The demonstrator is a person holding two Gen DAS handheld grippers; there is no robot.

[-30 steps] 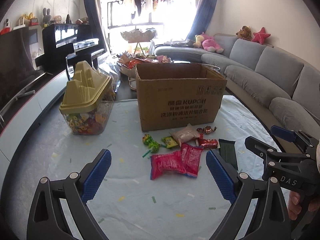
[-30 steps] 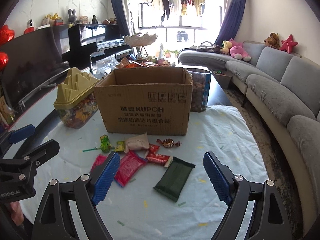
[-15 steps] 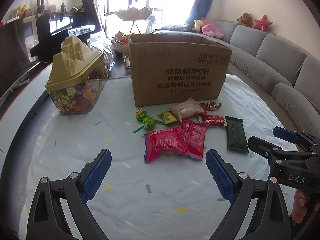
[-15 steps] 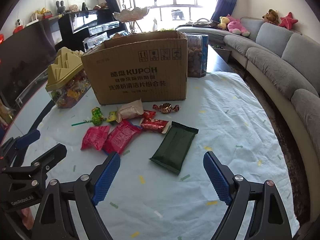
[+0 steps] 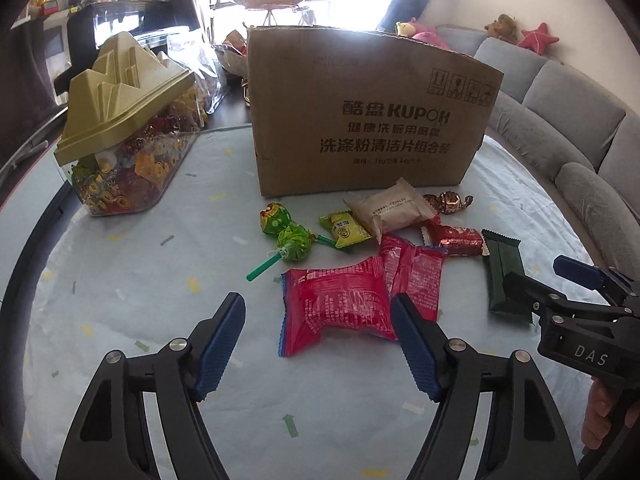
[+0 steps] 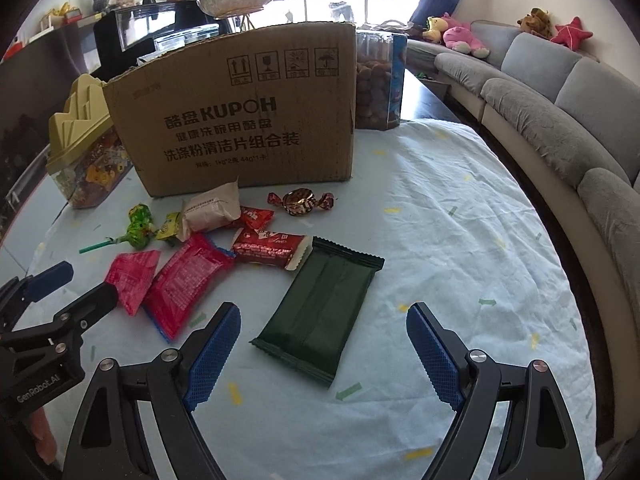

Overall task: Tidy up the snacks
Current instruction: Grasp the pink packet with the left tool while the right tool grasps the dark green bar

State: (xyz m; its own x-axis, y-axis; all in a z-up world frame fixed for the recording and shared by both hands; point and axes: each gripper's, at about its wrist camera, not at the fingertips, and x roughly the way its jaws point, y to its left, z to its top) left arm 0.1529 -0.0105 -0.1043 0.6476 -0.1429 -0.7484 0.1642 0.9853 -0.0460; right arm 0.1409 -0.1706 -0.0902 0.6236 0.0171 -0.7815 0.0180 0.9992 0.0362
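Several wrapped snacks lie on the pale cloth in front of an open cardboard box (image 5: 368,112). My left gripper (image 5: 318,338) is open, just short of a big pink-red packet (image 5: 338,308), its right finger over the packet's corner. My right gripper (image 6: 324,346) is open around the near end of a dark green packet (image 6: 320,312). A second pink packet (image 5: 412,272), a red bar (image 6: 268,246), a beige packet (image 5: 390,208), a brown candy (image 6: 302,201), a yellow-green candy (image 5: 346,232) and green lollipops (image 5: 286,236) lie near the box. The box also shows in the right wrist view (image 6: 240,116).
A clear candy tub with a gold mountain-shaped lid (image 5: 124,128) stands left of the box. A clear container of brown snacks (image 6: 378,80) stands behind the box's right side. A grey sofa (image 6: 560,108) runs along the right, past the table's edge.
Both grippers have moved forward and down toward the snacks, which now look larger and closer. Both stay open. No snack has moved.
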